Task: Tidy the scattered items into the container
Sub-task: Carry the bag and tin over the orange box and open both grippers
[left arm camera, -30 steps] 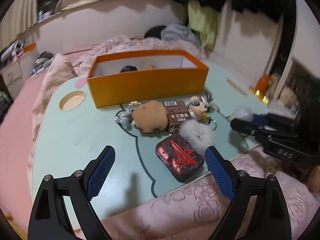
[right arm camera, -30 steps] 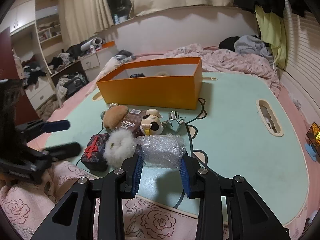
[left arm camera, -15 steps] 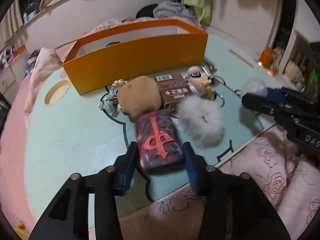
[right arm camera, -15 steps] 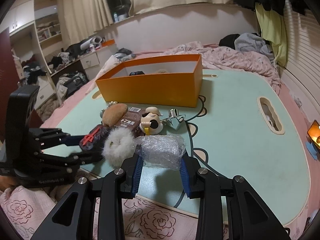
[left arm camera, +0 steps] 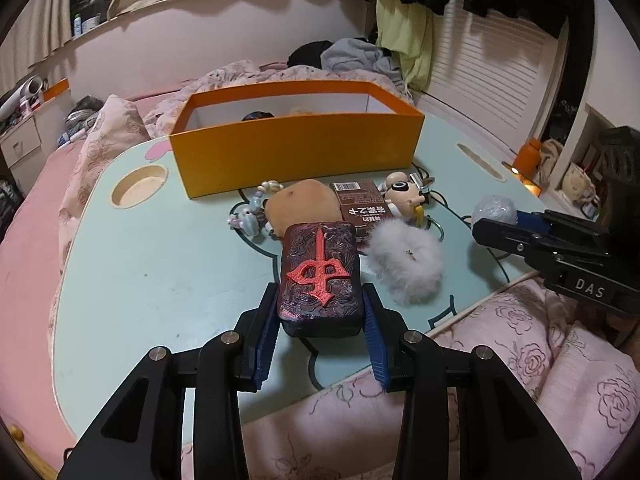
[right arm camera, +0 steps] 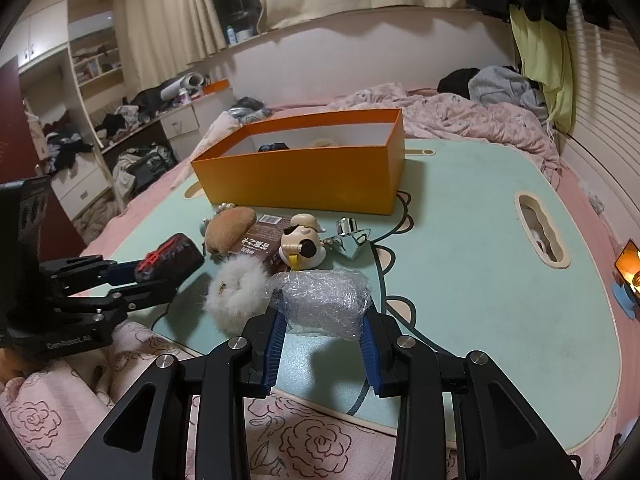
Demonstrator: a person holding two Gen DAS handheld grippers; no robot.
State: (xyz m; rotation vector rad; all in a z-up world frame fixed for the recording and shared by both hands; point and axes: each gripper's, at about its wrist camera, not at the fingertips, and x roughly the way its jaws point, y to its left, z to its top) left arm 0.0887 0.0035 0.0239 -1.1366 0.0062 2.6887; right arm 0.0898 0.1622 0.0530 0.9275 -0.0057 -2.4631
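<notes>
My left gripper (left arm camera: 320,312) is shut on a dark red case with a red emblem (left arm camera: 319,276) and holds it lifted above the mint table (left arm camera: 152,256). My right gripper (right arm camera: 322,320) is shut on a bubble-wrap bundle (right arm camera: 324,300), held just over the table's front edge. The orange box (left arm camera: 296,148) stands at the back, with a dark item inside. Between it and the grippers lie a white fluffy pom (left arm camera: 406,264), a brown plush (left arm camera: 304,206), a brown carton (left arm camera: 362,208), a cartoon figure (left arm camera: 402,194) and a bead bracelet (left arm camera: 250,216).
A silver metal piece (right arm camera: 352,238) lies right of the figure. The table has a round cup hole (left arm camera: 138,186) at left and a slot (right arm camera: 542,230) at right. Pink rose bedding (right arm camera: 320,440) borders the front edge; a rumpled blanket lies behind the box.
My left gripper closed on the dark red case and lifted it off the table. My right gripper kept hold of the bubble-wrap bundle and barely moved.
</notes>
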